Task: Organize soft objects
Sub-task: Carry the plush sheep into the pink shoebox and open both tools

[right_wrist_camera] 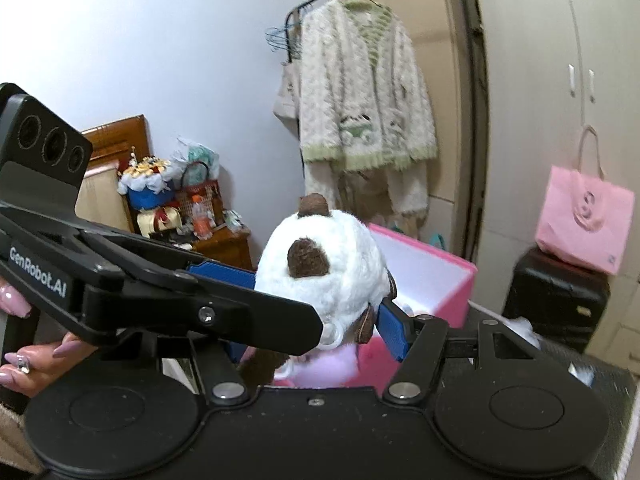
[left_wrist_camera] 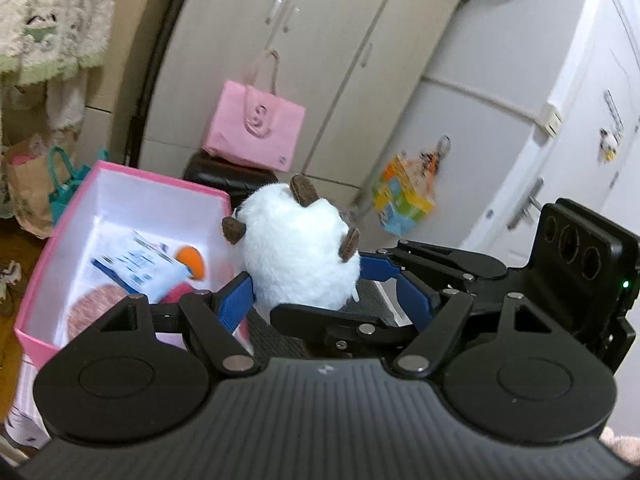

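Note:
A white fluffy plush toy [left_wrist_camera: 296,248] with brown ears hangs in the air between both grippers, above the near right corner of an open pink box [left_wrist_camera: 128,184]. My left gripper [left_wrist_camera: 322,284] has its blue pads [left_wrist_camera: 236,300] on the toy's lower sides. The right gripper [left_wrist_camera: 580,264] reaches in from the right, one blue finger against the toy. In the right wrist view the plush toy [right_wrist_camera: 328,264] sits in my right gripper [right_wrist_camera: 312,328], while the left gripper [right_wrist_camera: 180,292] crosses in from the left. The pink box [right_wrist_camera: 460,280] lies just behind.
The box holds an orange soft item [left_wrist_camera: 192,260], a blue-and-white packet [left_wrist_camera: 136,268] and a pink knitted round [left_wrist_camera: 96,308]. A pink bag [left_wrist_camera: 256,128] sits on a black stool [left_wrist_camera: 228,176] by the wardrobe. A cardigan [right_wrist_camera: 360,100] hangs on a rack. A hand [right_wrist_camera: 36,364] holds the left gripper.

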Tool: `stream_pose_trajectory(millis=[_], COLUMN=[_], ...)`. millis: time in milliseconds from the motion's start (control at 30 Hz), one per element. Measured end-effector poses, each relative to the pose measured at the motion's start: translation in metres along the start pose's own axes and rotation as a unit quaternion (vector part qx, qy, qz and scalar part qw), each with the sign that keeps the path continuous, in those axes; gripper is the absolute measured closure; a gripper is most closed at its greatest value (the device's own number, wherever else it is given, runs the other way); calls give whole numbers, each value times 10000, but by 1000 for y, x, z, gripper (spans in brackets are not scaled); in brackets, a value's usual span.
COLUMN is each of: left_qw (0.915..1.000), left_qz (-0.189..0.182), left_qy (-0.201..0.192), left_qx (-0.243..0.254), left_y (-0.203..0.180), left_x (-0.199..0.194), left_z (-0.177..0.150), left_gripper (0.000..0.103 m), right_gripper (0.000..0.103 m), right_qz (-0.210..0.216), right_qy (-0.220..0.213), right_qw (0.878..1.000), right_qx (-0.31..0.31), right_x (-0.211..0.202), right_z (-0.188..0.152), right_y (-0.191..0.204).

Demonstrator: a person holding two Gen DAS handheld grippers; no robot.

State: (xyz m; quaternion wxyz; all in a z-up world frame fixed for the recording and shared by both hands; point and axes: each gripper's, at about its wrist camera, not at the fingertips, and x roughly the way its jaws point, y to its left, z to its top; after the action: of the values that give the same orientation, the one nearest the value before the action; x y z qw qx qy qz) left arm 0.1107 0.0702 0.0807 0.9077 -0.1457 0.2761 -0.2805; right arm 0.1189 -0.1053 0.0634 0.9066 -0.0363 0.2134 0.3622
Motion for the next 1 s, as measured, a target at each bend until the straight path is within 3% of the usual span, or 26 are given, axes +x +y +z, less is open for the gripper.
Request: stream_pose_trajectory(millis=[233, 533, 633, 767, 1000], left_qw=[9989, 9938, 9921, 9886, 9871], left_qz=[307, 699, 960, 1446, 1536], left_qy=[45, 492, 514, 385, 370], left_qx=[-353, -717, -618, -135, 274], left_y=[53, 112, 119, 114, 93], left_x=[14, 44, 46, 42, 29], left_z=[12, 11, 9, 8, 6], left_gripper=[27, 26, 25, 24, 23], right_gripper=[34, 33, 32, 31, 28], right_qz=[317, 576, 547, 256, -113], right_qy=[266, 859, 1044, 1170, 1253], right_qw=[9990, 9941, 9926, 9928, 9918], right_qx=[151, 328, 282, 54, -206], right_x=[61, 130, 142, 143, 123], right_z=[10, -2, -5, -8, -3], right_y=[-8, -16, -15, -11, -6])
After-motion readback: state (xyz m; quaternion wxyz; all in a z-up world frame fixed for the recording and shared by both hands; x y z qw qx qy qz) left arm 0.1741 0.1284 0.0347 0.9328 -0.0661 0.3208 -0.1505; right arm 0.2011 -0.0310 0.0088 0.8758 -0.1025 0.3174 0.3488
